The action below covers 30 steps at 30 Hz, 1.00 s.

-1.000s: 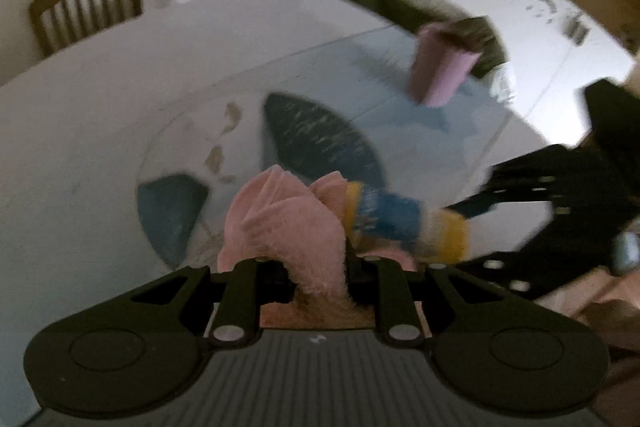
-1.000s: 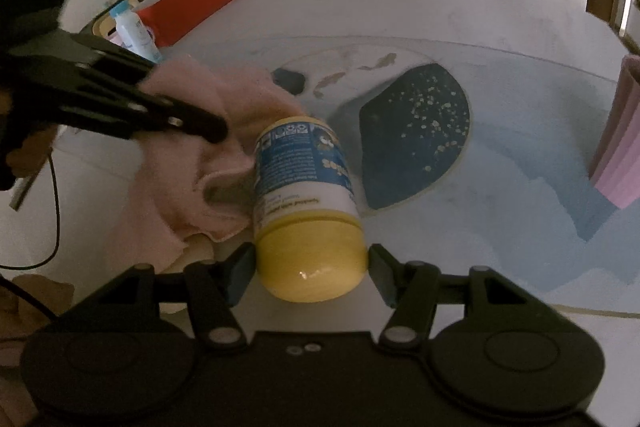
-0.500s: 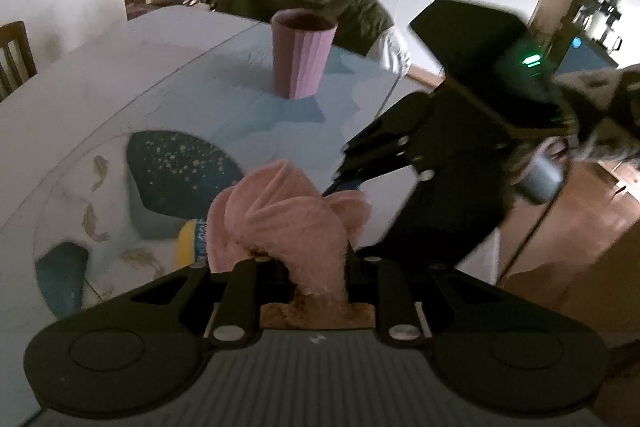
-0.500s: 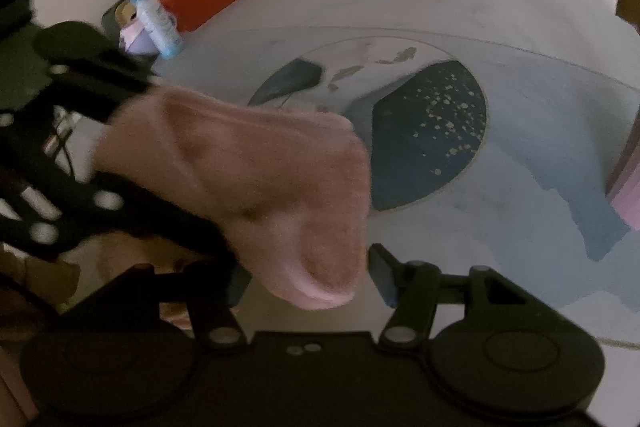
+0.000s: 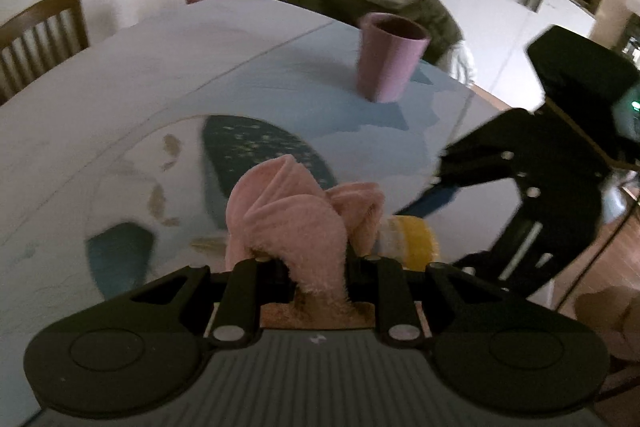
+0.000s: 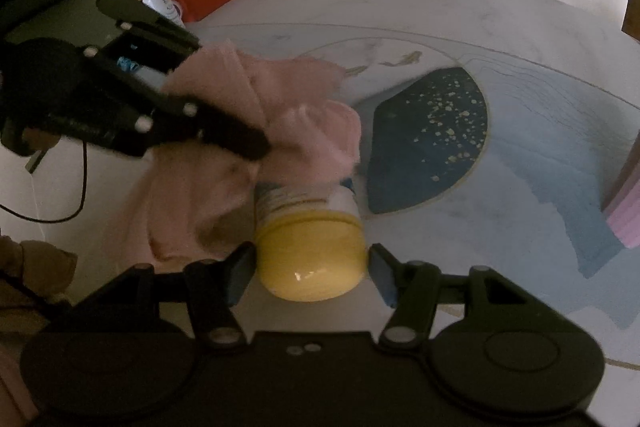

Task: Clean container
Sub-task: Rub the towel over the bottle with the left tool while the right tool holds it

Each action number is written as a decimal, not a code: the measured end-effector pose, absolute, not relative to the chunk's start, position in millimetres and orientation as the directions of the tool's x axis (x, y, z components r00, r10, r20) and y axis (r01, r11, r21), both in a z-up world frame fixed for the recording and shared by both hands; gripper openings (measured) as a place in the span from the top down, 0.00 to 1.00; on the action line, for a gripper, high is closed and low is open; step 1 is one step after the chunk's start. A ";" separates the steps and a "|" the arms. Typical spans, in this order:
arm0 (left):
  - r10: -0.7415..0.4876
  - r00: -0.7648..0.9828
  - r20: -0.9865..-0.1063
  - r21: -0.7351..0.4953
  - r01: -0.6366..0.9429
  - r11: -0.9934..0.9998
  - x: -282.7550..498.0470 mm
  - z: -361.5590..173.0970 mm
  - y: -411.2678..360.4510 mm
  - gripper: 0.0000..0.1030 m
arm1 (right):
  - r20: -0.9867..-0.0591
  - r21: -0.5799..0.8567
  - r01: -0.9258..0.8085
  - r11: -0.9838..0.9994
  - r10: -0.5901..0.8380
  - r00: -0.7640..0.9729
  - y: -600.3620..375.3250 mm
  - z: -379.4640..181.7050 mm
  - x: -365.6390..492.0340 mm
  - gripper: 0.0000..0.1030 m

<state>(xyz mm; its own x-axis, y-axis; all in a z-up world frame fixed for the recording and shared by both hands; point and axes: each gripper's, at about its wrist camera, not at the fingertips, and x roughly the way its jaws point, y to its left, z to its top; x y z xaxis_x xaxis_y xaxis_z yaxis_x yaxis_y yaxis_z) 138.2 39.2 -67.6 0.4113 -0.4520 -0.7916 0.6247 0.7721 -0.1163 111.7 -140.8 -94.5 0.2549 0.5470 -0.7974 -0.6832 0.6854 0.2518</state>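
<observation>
Right gripper (image 6: 310, 261) grips the small plastic jar with yellow screw lid and blue-white label (image 6: 310, 251) by its lid end, jaws pressing both sides of the lid. The jar is held sideways above the round table with blue-and-white patterned top (image 6: 500, 39), body pointing away from the camera. Left gripper (image 5: 316, 263) is clamped on a bunched soft pink terry cloth (image 5: 288, 219); the cloth drapes over the far end of the jar, covering most of the label.

Handling: the jar looks light and rigid, with smooth, glossy plastic, so likely slippery under wiping pressure. The lid is the widest, firmest place to hold, and the current hold there looks sensible; contents not visible, so weight is a guess. The cloth is limp and fluffy, conforms around the body, and needs a pinch on a thick fold, as here.

A ribbed pink cup (image 5: 390, 61) stands well apart on the far side of the table.
</observation>
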 end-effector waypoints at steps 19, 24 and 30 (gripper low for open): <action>-0.328 0.399 -0.857 -0.075 0.532 0.844 151.5 -108.3 64.7 0.81 | -0.816 0.177 -0.698 0.694 0.500 0.290 -138.4 -91.4 106.3 0.40; -0.347 0.417 -0.840 -0.090 0.524 0.847 146.1 -94.1 66.7 0.81 | -0.820 0.069 -0.700 0.711 0.439 0.366 -137.6 -83.3 92.1 0.38; -0.360 0.427 -0.829 -0.085 0.541 0.837 140.7 -83.6 56.1 0.81 | -0.772 -0.092 -0.685 0.722 0.383 0.507 -128.1 -75.2 64.4 0.37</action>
